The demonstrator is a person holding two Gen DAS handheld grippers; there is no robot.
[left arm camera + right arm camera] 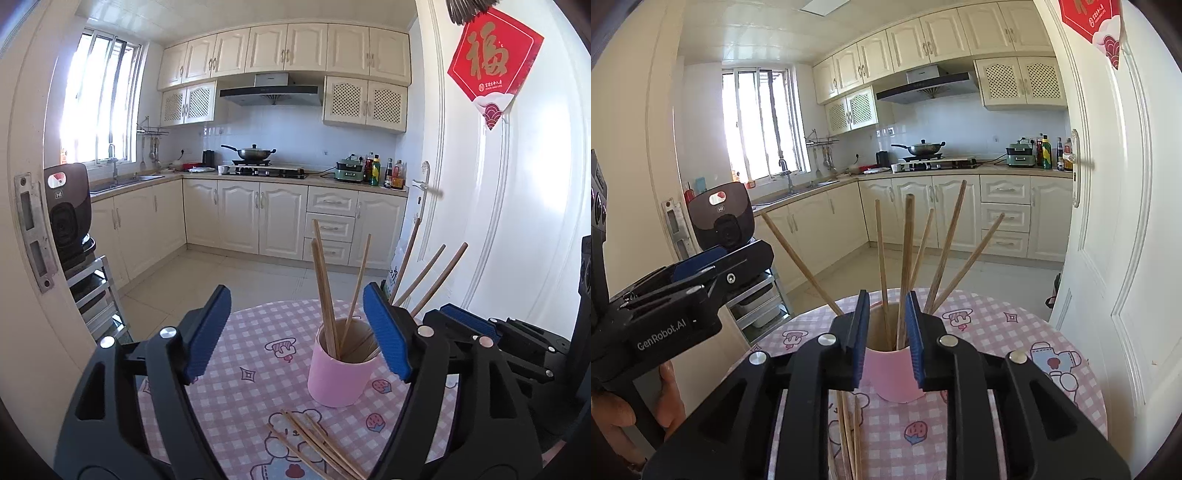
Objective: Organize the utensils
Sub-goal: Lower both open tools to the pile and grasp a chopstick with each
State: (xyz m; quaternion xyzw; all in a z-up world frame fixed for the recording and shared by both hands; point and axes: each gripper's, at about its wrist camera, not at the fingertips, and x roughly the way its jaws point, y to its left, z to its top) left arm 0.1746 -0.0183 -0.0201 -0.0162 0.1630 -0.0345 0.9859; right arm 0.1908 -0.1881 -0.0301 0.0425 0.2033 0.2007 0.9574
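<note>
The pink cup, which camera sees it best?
The left wrist view: the pink cup shows whole, rim to base, between the open fingers. In the right wrist view the right gripper covers both its sides, leaving a middle strip.

The loose chopsticks [317,448] lying on the bench [243,354] run off the bottom edge in the left wrist view, so their near ends are unseen. In the right wrist view the right gripper [886,341] covers most of the pink cup [892,376]. The red door hanging [1089,18] is cut by the top edge. Labels on the counter bottles [384,171] are too small to read.
</note>
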